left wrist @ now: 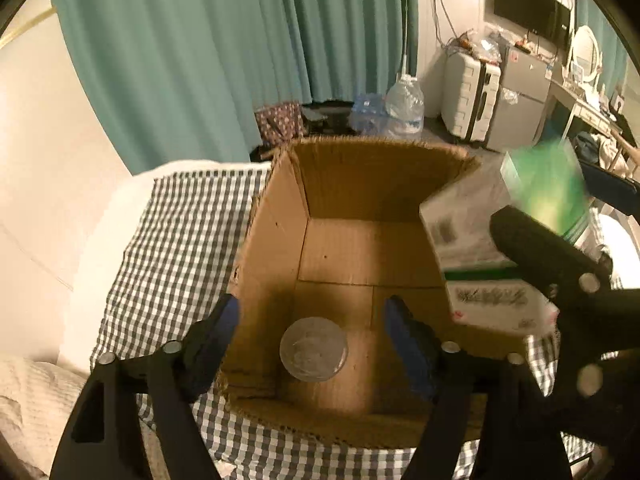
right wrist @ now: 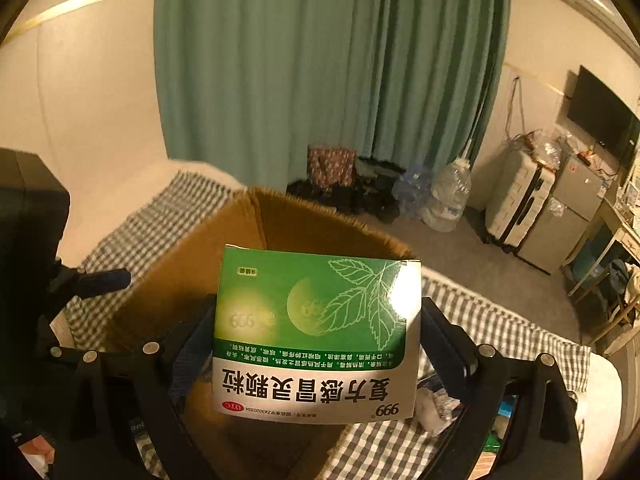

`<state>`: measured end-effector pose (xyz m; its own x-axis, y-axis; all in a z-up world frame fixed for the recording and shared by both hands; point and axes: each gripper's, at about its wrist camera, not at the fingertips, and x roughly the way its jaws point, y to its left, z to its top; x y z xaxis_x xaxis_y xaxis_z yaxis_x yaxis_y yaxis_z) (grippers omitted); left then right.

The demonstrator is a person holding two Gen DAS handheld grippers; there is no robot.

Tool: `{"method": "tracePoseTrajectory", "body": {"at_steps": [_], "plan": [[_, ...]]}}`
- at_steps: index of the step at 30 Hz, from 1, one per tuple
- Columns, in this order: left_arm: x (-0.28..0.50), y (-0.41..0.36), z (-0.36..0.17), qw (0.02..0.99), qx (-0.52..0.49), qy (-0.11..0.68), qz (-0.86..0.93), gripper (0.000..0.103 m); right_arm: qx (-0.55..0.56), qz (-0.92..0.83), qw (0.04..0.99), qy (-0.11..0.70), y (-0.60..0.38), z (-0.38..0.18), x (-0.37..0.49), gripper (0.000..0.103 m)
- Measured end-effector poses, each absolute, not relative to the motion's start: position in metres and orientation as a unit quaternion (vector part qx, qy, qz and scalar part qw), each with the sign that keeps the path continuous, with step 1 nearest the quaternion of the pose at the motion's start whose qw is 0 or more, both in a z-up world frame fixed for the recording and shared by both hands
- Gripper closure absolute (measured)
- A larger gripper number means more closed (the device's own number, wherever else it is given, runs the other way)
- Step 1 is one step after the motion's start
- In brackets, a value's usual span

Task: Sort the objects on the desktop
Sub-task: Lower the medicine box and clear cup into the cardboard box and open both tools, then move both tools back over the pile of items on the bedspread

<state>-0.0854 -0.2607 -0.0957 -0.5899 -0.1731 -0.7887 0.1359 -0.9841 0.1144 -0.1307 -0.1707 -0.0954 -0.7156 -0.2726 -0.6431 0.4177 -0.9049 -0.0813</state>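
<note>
An open cardboard box [left wrist: 276, 240] stands on the checked cloth [left wrist: 172, 248]. A round clear lidded container [left wrist: 314, 349] lies on its floor near the front. My left gripper [left wrist: 312, 332] is open and empty above the box's front edge, one finger on each side of the container. My right gripper [right wrist: 316, 344] is shut on a green and white medicine box [right wrist: 318, 332] and holds it over the cardboard box [right wrist: 192, 280]. The medicine box also shows at the right of the left wrist view [left wrist: 492, 248], over the cardboard box's right wall.
A teal curtain [left wrist: 224, 48] hangs behind. Water bottles [left wrist: 404, 108], a white suitcase [left wrist: 470, 96] and a small grey fridge [left wrist: 520, 96] stand on the floor beyond. Loose small items [right wrist: 436, 404] lie on the cloth right of the cardboard box.
</note>
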Motion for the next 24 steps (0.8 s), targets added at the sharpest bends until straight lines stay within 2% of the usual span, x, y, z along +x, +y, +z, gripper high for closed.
{"method": "tracePoseTrajectory", "body": {"at_steps": [4, 15, 24], "plan": [[-0.076, -0.261, -0.078, 0.101, 0.432, -0.014, -0.896, 0.022, 0.305, -0.928, 0.194, 0.089, -0.161, -0.071, -0.122, 0.000], [-0.051, -0.253, -0.038, 0.109, 0.402, -0.002, -0.909, 0.018, 0.277, -0.941, 0.185, 0.062, -0.133, -0.025, -0.096, 0.000], [-0.040, -0.211, -0.003, 0.082, 0.352, -0.004, -0.933, 0.003, 0.256, -0.953, 0.154, 0.053, -0.084, 0.007, -0.072, 0.000]]}}
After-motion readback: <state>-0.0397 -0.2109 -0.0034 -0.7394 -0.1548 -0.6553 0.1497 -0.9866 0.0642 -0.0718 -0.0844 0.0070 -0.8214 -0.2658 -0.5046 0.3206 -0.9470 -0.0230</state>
